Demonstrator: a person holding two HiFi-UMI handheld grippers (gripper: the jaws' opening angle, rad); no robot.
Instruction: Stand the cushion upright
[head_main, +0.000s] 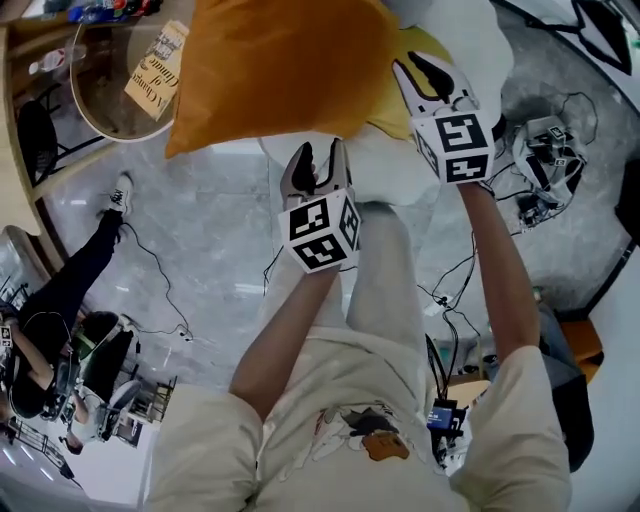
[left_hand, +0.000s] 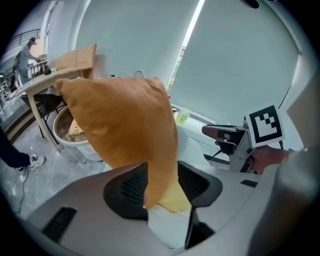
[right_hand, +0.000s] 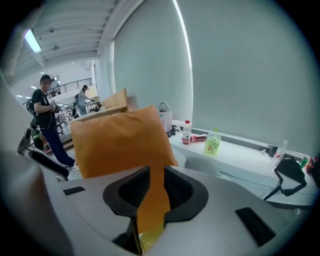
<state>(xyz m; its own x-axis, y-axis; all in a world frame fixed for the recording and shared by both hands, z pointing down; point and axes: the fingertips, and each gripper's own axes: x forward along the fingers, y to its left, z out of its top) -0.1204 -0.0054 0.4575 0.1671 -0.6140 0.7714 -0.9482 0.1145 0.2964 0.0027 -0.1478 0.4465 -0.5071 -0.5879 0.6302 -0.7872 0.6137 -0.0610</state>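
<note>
An orange cushion (head_main: 280, 70) with a yellow underside hangs in the air above a white seat (head_main: 470, 40), held up by both grippers. My left gripper (head_main: 320, 150) grips its lower corner; in the left gripper view the corner (left_hand: 150, 170) fills the gap between the black pads of that gripper (left_hand: 159, 182). My right gripper (head_main: 418, 65) holds the cushion's right edge. In the right gripper view the fabric (right_hand: 120, 140) is squeezed to a thin fold between the jaws of that gripper (right_hand: 152, 187). The right gripper (left_hand: 220, 132) also shows in the left gripper view.
A round glass table (head_main: 95, 100) with a printed card on it stands at the left. A person (head_main: 60, 290) sits on the floor side, and cables (head_main: 540, 160) lie at the right. Bottles (right_hand: 212, 140) stand on a white ledge. A wooden desk (left_hand: 55, 75) is behind.
</note>
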